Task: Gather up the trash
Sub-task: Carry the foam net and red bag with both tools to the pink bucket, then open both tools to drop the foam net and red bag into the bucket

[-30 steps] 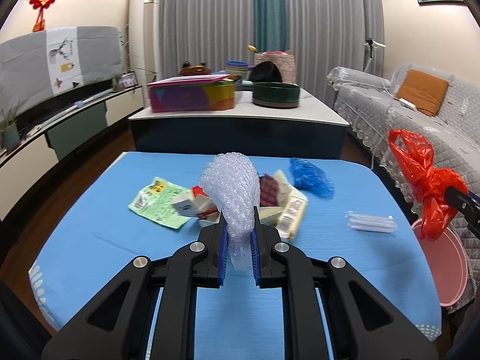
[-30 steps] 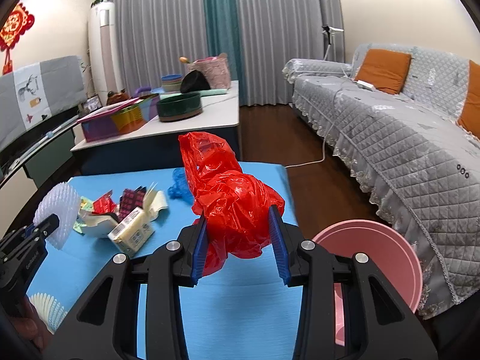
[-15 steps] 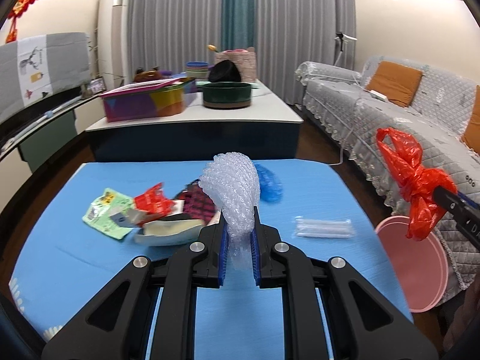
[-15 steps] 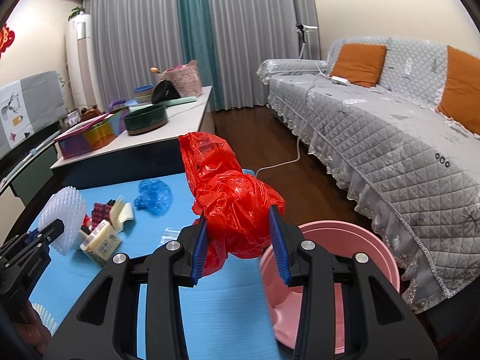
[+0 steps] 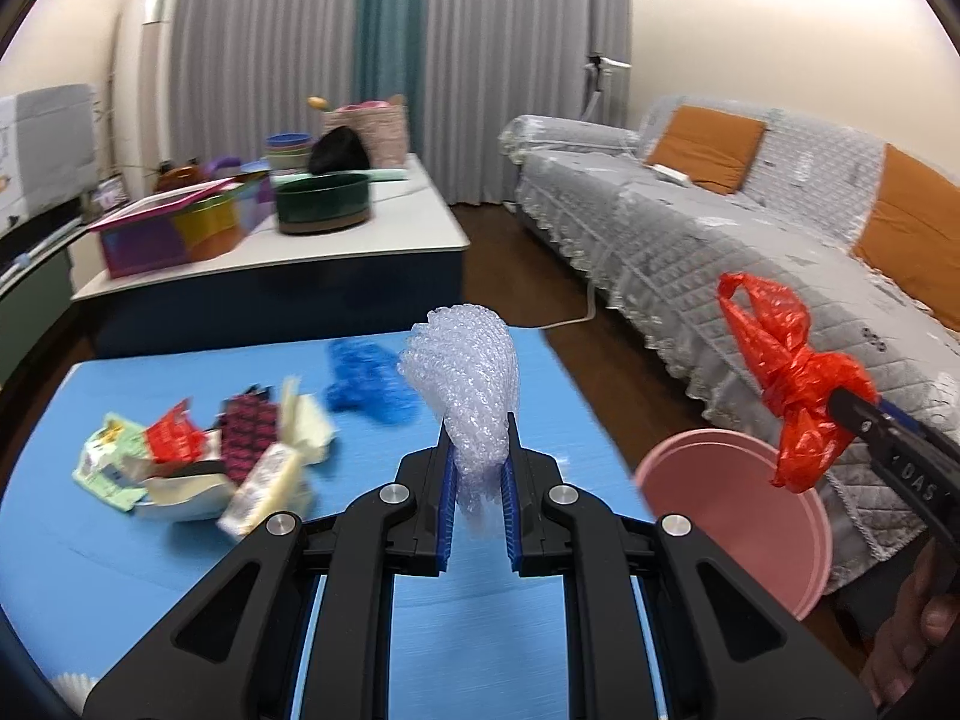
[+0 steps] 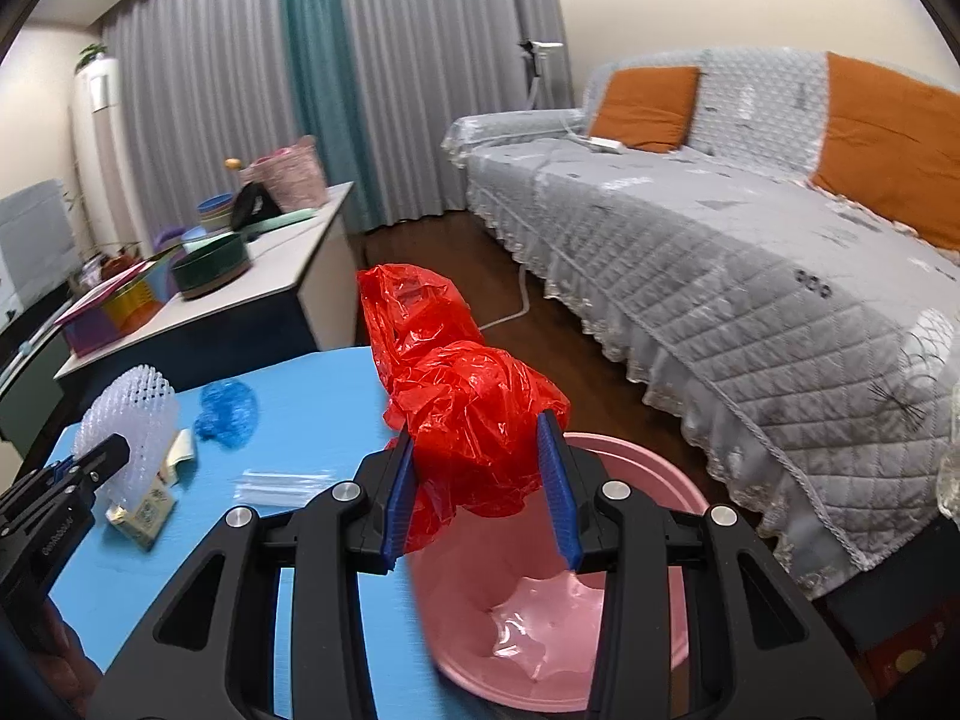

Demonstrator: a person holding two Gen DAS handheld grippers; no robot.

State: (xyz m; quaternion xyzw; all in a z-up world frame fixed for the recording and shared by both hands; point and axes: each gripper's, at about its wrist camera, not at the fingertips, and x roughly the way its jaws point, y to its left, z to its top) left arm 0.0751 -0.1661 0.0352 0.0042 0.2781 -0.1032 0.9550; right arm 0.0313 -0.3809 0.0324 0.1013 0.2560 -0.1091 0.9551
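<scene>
The crumpled red plastic bag point(image 6: 474, 396) sits pinched between the blue pads of the right gripper point(image 6: 480, 480), which is clamped on its bunched middle so the loose handles stick up clear of the jaws. It hangs above the near rim of the pink bin point(image 6: 648, 480), which stands on the floor just beside the blue table point(image 6: 312, 396), between it and the covered sofa point(image 6: 750, 276); that looks like the place chosen for the drop, since the bin's mouth is open and only its own liner shows inside. In the left wrist view the same bag point(image 5: 798, 396) appears over the bin point(image 5: 738, 516), held from the side.

The left gripper point(image 5: 477, 480) is closed tight on a wad of clear bubble wrap point(image 5: 465, 384), gripped low so the bulk fans out above the pads; it is over the table, short of the bin. Both pieces are light and springy, so a firm pinch probably keeps them from slipping out while carried.

More trash remains on the table: a blue plastic bag point(image 5: 366, 384), a clear packet point(image 6: 282, 483), and a pile of wrappers and small cartons point(image 5: 228, 468) on the left. My reading is that both loads are bound for the bin, the red one first
</scene>
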